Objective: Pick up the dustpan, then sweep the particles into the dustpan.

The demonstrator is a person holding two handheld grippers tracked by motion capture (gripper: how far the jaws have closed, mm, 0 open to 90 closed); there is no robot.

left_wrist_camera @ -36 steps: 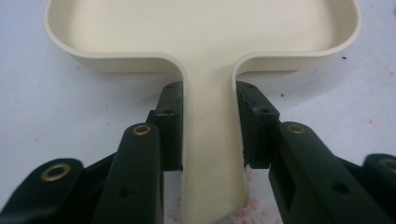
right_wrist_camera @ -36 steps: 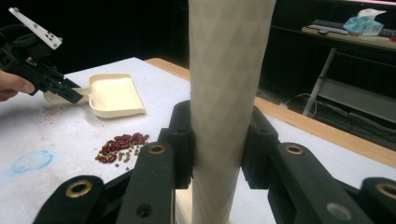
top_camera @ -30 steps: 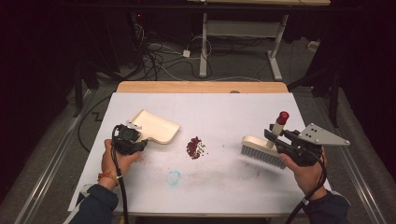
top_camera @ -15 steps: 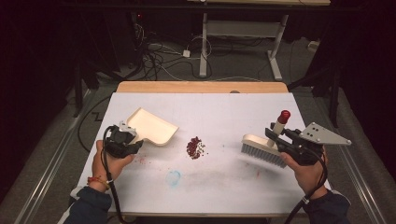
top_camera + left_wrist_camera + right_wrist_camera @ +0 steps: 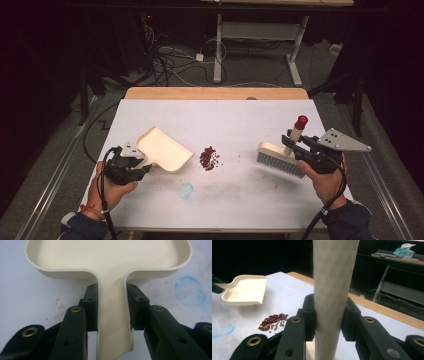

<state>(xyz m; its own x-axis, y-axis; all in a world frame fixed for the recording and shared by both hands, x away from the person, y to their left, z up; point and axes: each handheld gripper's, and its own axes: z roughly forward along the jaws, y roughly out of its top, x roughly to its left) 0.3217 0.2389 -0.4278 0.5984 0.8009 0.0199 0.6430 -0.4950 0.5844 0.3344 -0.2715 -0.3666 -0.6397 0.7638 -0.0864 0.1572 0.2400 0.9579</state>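
The dustpan [image 5: 164, 149] is clenched in the left tool [image 5: 111, 307], the brush [image 5: 281, 157] in the right tool [image 5: 328, 315]; the beans [image 5: 209, 158] are not yet swept from the bench [image 5: 240, 120].

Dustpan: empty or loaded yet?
Empty. The dustpan tray is bare in the left gripper view; the beans lie piled on the table.

the bare white table top [image 5: 240, 120] leaves wide open room around the small pile of red beans [image 5: 208, 158], between the cream plastic dustpan [image 5: 165, 149] and the white brush [image 5: 280, 159].
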